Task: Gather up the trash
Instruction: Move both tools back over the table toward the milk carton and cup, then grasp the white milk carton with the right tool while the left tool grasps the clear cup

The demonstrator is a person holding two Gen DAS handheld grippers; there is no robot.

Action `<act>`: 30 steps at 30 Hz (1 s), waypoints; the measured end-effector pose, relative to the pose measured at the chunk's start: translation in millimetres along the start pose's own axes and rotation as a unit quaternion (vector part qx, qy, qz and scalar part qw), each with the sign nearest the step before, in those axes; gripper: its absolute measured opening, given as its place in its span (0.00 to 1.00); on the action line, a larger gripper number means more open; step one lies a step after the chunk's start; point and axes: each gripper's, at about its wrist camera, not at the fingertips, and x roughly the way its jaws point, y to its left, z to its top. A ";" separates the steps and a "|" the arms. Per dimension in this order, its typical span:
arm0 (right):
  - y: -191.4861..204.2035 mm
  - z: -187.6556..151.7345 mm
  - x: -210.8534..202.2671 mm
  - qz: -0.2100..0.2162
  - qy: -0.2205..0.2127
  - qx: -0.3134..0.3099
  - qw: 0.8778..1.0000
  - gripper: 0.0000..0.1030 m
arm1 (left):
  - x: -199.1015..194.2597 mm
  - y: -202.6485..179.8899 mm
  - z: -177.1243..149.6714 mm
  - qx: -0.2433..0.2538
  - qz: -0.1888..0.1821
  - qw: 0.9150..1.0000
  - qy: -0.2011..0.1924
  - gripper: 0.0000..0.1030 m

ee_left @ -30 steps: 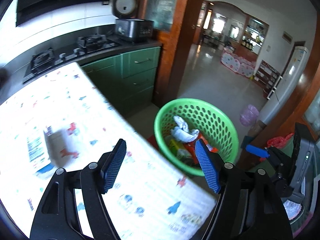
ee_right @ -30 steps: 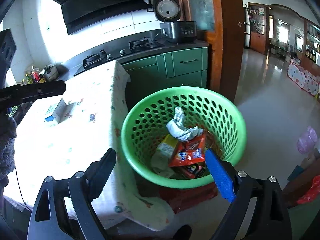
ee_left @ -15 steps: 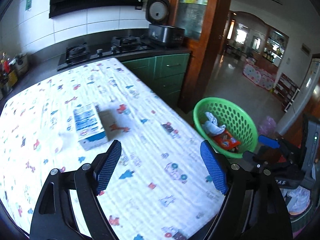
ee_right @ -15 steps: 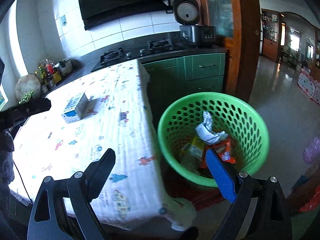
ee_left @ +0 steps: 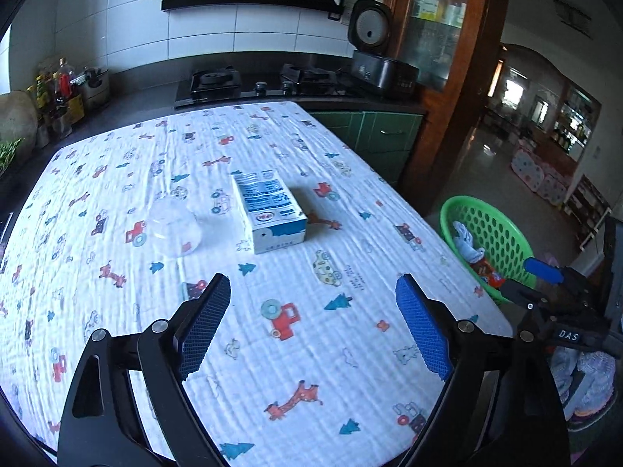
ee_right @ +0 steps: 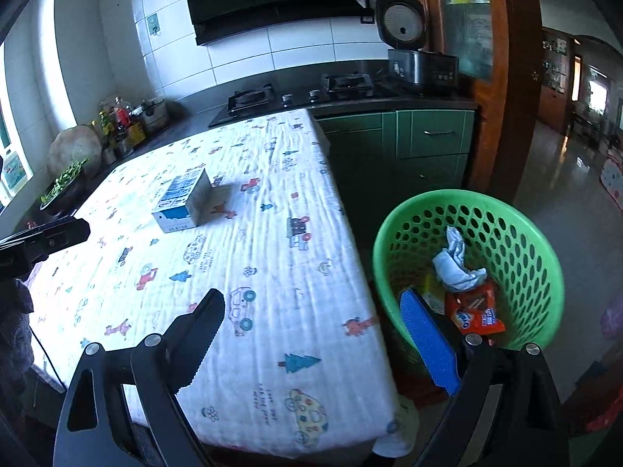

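A white and blue carton (ee_left: 269, 210) lies on the patterned tablecloth (ee_left: 296, 334); it also shows in the right wrist view (ee_right: 183, 200). A clear plastic cup (ee_left: 173, 229) lies on its side left of the carton. A green basket (ee_right: 473, 268) stands on the floor right of the table and holds a crumpled tissue (ee_right: 455, 262) and a red wrapper (ee_right: 476, 313); it also shows in the left wrist view (ee_left: 488, 239). My left gripper (ee_left: 311, 323) is open and empty above the table, short of the carton. My right gripper (ee_right: 311, 334) is open and empty over the table's right edge.
A dark counter with a gas stove (ee_left: 264, 81) and a rice cooker (ee_left: 379, 64) runs behind the table. Green cabinets (ee_right: 420, 144) stand past the basket. Jars and a melon (ee_right: 76, 148) sit at the far left. A tiled floor (ee_right: 564, 186) leads to another room.
Both grippers have swung left, away from the basket and toward the table. The carton and cup now lie ahead of my left gripper. Both stay open.
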 end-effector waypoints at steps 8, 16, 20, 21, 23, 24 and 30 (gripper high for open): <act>21.8 11.5 16.3 0.017 0.007 -0.012 1.000 0.86 | -4.9 36.1 -0.5 -0.028 0.028 0.999 -0.005 0.84; 50.1 27.5 41.5 0.038 0.024 -0.031 0.999 0.86 | -8.3 70.1 -3.2 -0.056 0.056 0.997 -0.003 0.84; 72.4 41.5 59.5 0.054 0.035 -0.045 0.997 0.86 | -7.6 84.3 -4.3 -0.070 0.062 0.996 0.001 0.84; 77.3 44.7 63.6 0.058 0.037 -0.050 0.996 0.86 | -7.5 87.3 -4.2 -0.071 0.064 0.995 0.002 0.84; 89.4 52.5 73.5 0.068 0.043 -0.056 0.995 0.86 | -6.7 91.9 -3.4 -0.071 0.069 0.995 0.003 0.85; 93.9 55.6 77.6 0.072 0.045 -0.058 0.995 0.86 | -6.4 94.4 -3.1 -0.072 0.070 0.995 0.004 0.85; 124.0 78.3 113.0 0.100 0.068 -0.064 0.991 0.86 | -1.2 116.4 -3.4 -0.081 0.088 0.993 0.013 0.85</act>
